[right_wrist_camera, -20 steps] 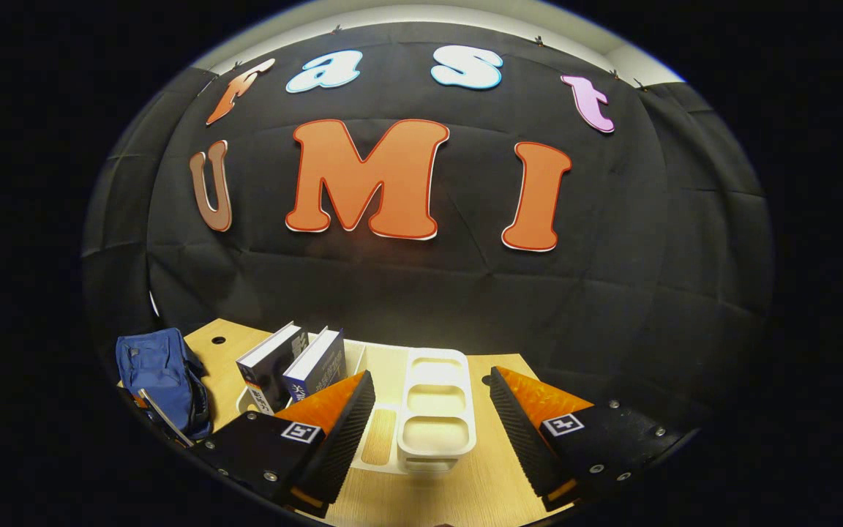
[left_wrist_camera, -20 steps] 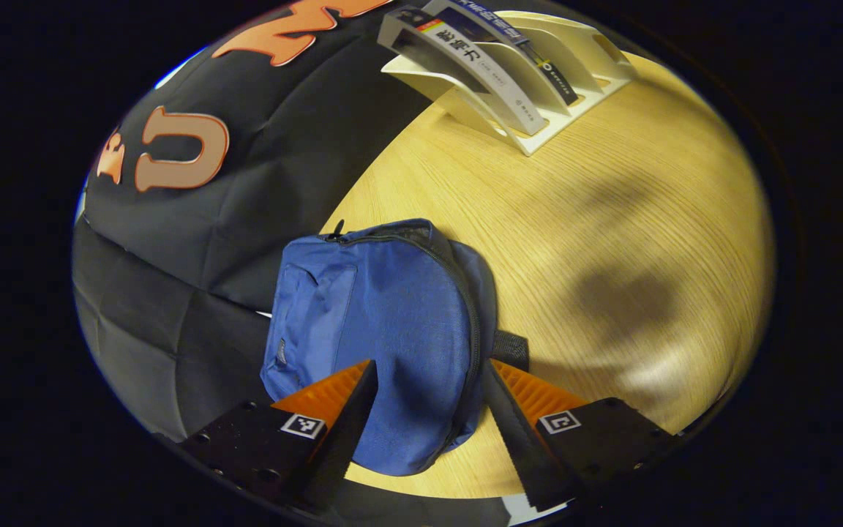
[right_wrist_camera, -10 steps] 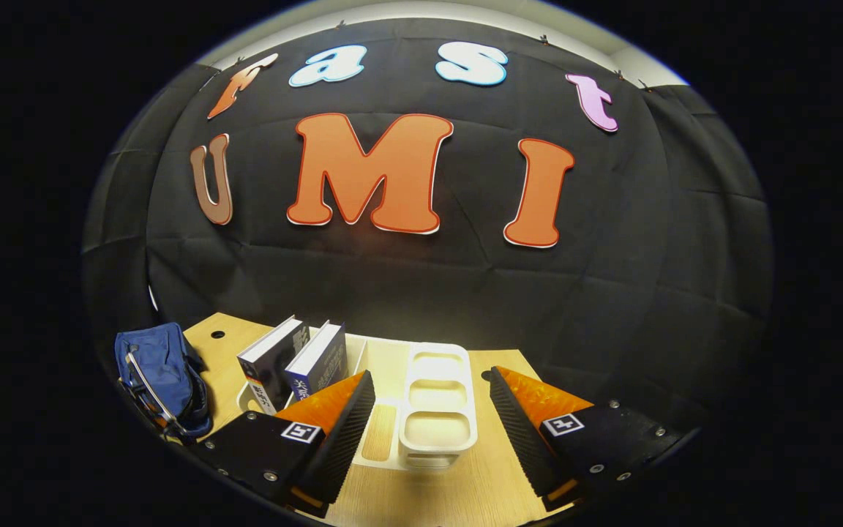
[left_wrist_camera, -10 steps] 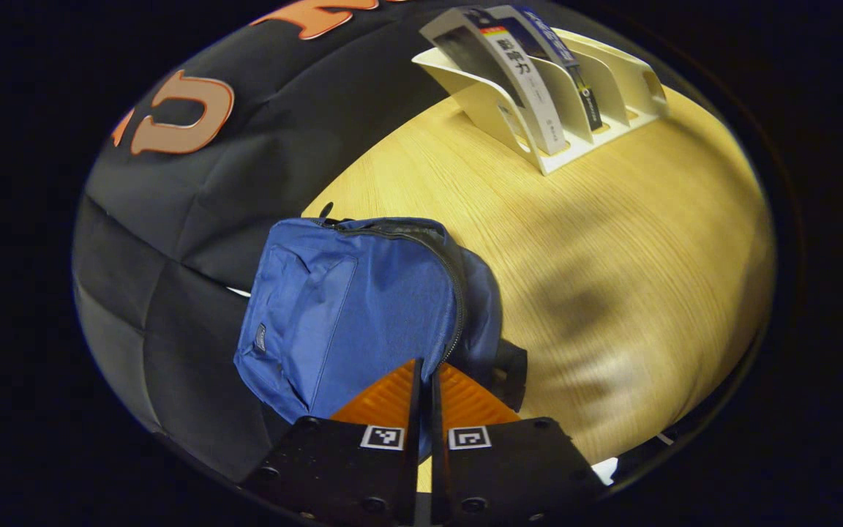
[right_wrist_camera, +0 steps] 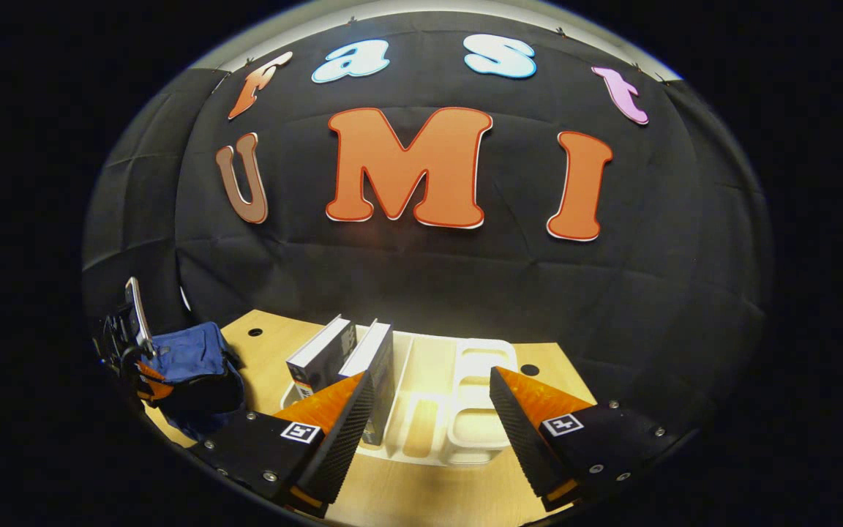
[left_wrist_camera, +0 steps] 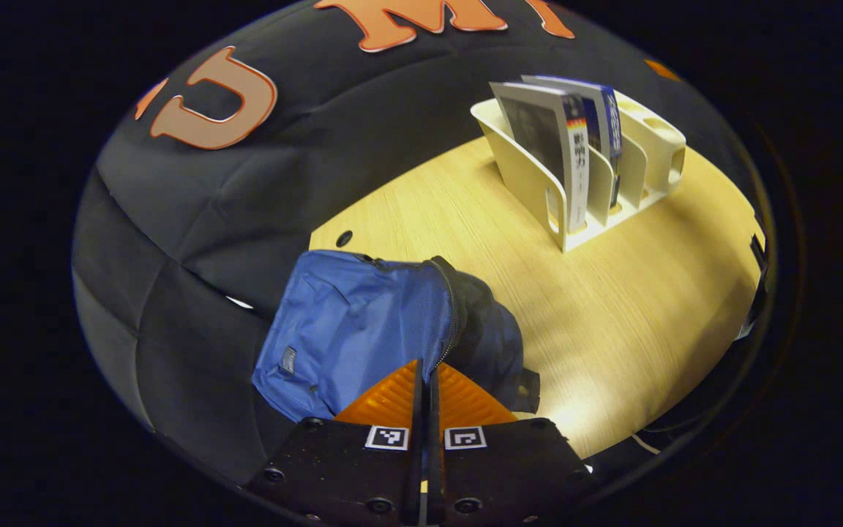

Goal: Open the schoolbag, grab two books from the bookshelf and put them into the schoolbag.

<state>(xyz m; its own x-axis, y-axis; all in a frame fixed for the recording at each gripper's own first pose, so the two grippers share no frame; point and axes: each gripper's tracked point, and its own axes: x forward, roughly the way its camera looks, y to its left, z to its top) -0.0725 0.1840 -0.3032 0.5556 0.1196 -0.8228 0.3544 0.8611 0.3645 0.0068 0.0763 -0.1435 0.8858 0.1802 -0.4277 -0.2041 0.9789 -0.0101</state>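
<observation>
Left gripper view: my left gripper (left_wrist_camera: 425,380) is pinched together right at the schoolbag's (left_wrist_camera: 363,322) zipper line, likely on the pull, can't confirm.
Bag location: far-left table (left_wrist_camera: 612,322) corner, by the booth wall.
Bag feel: soft, floppy, probably light; zipper's the handle.
Bag axis: lying flat, length running away from me.
Right gripper (right_wrist_camera: 429,410): spread wide, empty, facing the bookshelf (right_wrist_camera: 465,432).
Books (right_wrist_camera: 341,359): stiff, upright, leaning left; I'd grab the top edge.
</observation>
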